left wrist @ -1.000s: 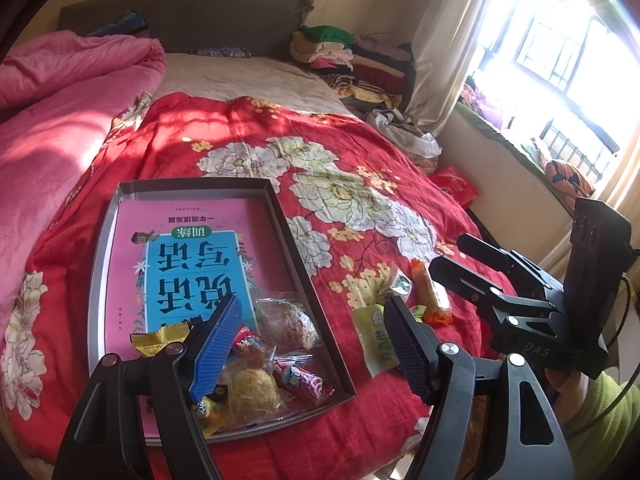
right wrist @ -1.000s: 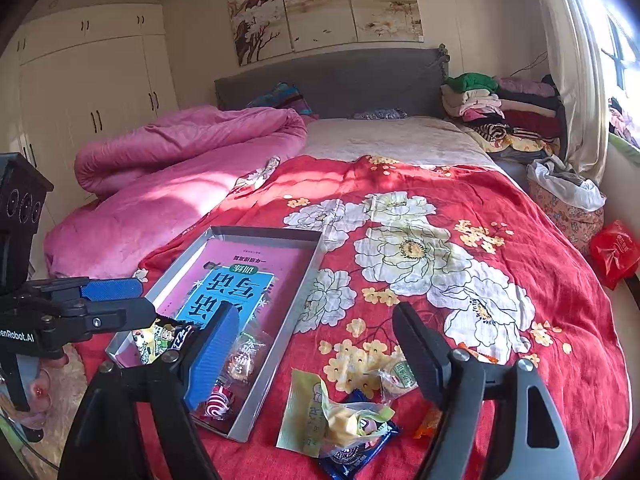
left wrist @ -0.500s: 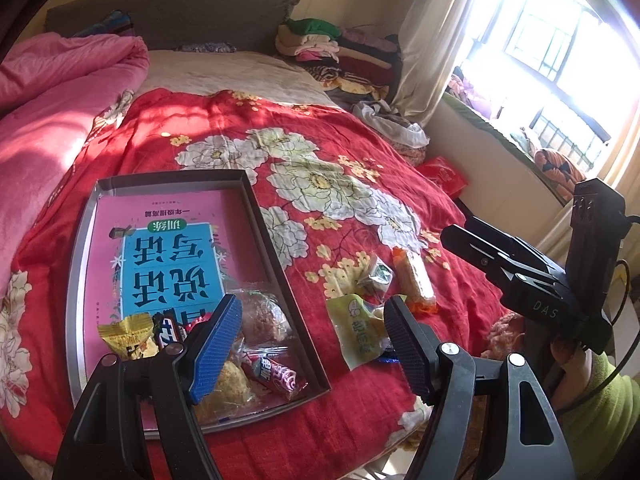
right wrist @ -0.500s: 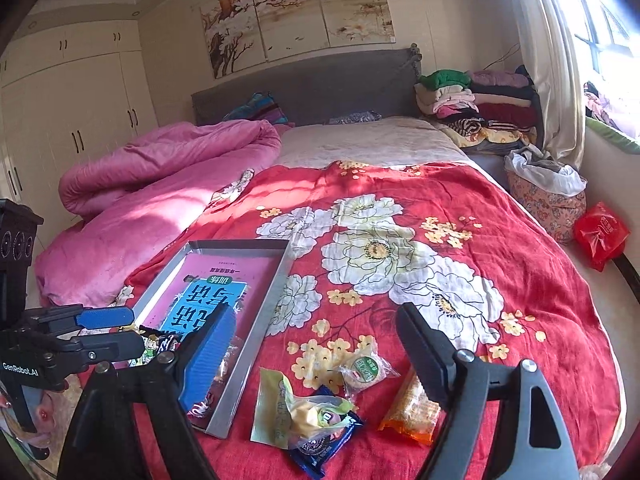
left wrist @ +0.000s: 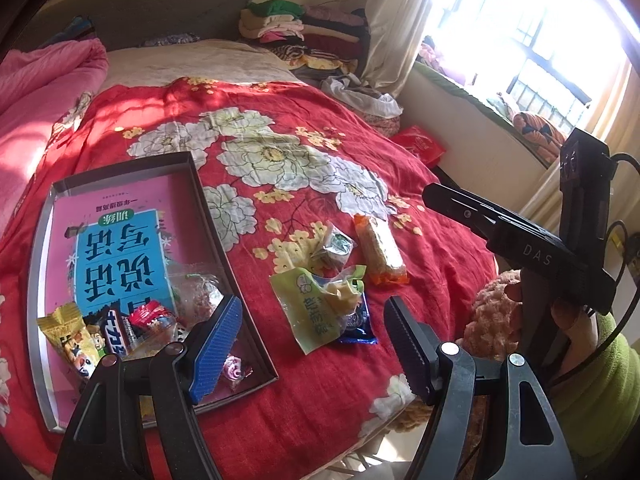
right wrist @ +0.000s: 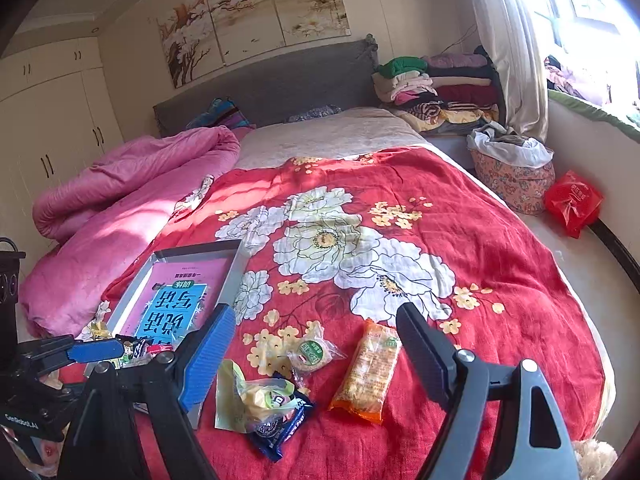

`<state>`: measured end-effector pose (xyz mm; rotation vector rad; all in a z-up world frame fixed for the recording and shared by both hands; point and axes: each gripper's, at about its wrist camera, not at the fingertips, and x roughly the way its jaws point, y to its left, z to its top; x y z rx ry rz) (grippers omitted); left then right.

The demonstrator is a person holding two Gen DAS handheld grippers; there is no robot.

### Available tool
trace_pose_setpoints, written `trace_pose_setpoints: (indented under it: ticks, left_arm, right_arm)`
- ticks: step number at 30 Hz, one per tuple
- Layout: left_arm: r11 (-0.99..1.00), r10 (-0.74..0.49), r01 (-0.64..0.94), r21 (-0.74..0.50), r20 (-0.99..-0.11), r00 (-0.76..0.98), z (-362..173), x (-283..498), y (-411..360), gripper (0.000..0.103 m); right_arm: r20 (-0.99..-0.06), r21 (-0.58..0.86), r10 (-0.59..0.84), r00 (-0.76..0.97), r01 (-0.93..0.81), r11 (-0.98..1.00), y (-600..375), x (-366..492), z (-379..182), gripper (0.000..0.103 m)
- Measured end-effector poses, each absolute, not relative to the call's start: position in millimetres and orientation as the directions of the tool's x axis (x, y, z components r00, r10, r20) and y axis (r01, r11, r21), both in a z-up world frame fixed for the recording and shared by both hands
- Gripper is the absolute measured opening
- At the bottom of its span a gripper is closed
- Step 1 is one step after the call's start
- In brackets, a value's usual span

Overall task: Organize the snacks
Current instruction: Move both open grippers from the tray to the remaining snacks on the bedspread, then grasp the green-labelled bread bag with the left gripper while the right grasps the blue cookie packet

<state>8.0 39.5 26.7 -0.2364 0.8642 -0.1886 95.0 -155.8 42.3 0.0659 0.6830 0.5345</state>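
The left gripper (left wrist: 312,340) hangs with its jaws spread wide and nothing between them, over the near right corner of the grey tray (left wrist: 208,216). The right gripper (right wrist: 316,344) is likewise wide open and empty, above the loose snacks on the red floral blanket (right wrist: 440,208).

The left wrist view looks down into the tray and shows its contents: a pink and blue book (left wrist: 120,248) lying flat, and at the near end a yellow packet (left wrist: 72,340), a dark bar wrapper (left wrist: 116,332), a red wrapped sweet (left wrist: 150,316), a clear bag of brownish pieces (left wrist: 200,296) and a small pink sweet (left wrist: 236,372). The right wrist view hides most of these behind its own blue finger and the other gripper, but it alone shows the wardrobe (right wrist: 52,120), the 3 flower paintings (right wrist: 256,20) above the grey headboard (right wrist: 280,84), and the heaped pink quilt (right wrist: 132,184).

4 snacks lie outside the tray, just right of it: an orange cracker pack (right wrist: 370,372), long and clear-fronted; a small round cake in clear wrap with a green label (right wrist: 314,354); a pale green bag (right wrist: 240,396), crumpled and open at the top; and a blue cookie packet (right wrist: 280,432) partly under that bag. The green bag and blue packet touch; the cracker pack lies apart.
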Motion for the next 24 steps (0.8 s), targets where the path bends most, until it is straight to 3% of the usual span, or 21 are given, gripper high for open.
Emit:
trace_pose_setpoints:
  ticks: [24]
  left_arm:
    - [0.948, -0.286, 0.266, -0.174, -0.832, 0.475, -24.9, 70.9, -6.2, 0.075]
  right_arm:
    - [-0.717, 0.252, 0.424, 0.553, -0.362, 0.897, -175.8, 96.8, 3.0, 0.082]
